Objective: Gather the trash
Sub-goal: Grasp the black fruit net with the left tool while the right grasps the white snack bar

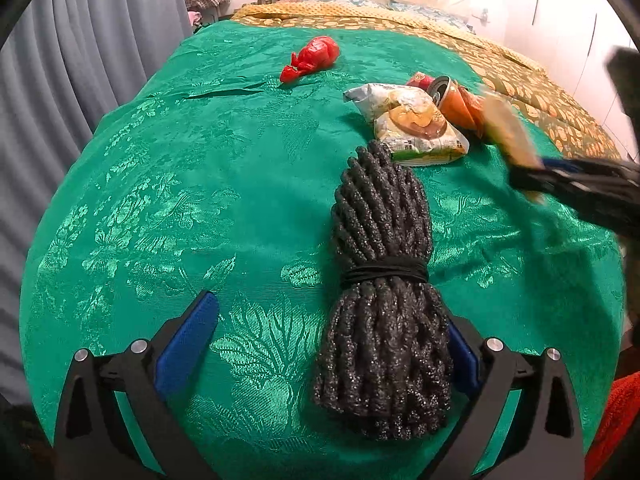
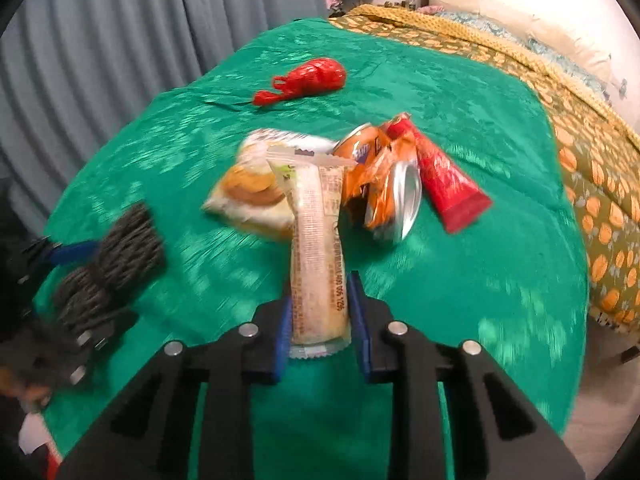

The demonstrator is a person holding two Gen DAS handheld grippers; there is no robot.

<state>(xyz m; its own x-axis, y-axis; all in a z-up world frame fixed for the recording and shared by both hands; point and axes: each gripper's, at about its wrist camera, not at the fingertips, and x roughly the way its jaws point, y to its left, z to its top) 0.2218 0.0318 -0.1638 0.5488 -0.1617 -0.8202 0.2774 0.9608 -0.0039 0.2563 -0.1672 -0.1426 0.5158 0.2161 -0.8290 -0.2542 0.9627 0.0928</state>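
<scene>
The right claw [image 2: 320, 312] is pinching a long beige wrapper [image 2: 318, 248] near its lower end, and the blue pads press on both its sides, so the wrapper stands up from the jaws toward 12 o'clock. The left claw [image 1: 332, 344] is spread wide, with a bundle of dark rope [image 1: 384, 300] lying on the green bedspread [image 1: 200, 200] between its fingers; the rope is close against the right finger and does not touch the left one. From the left claw, the rest of the trash lies at about 1 o'clock beyond the rope: a pale snack packet [image 1: 416, 120], a crushed orange can [image 1: 452, 100] just behind it and a red tube [image 2: 444, 180] beside the can. A red crumpled bag [image 1: 312, 58] lies alone at 12 o'clock, well apart from this heap. Behind the green bedspread is a yellow patterned blanket [image 1: 520, 80], and a grey curtain [image 1: 80, 60] hangs at 10 o'clock.
</scene>
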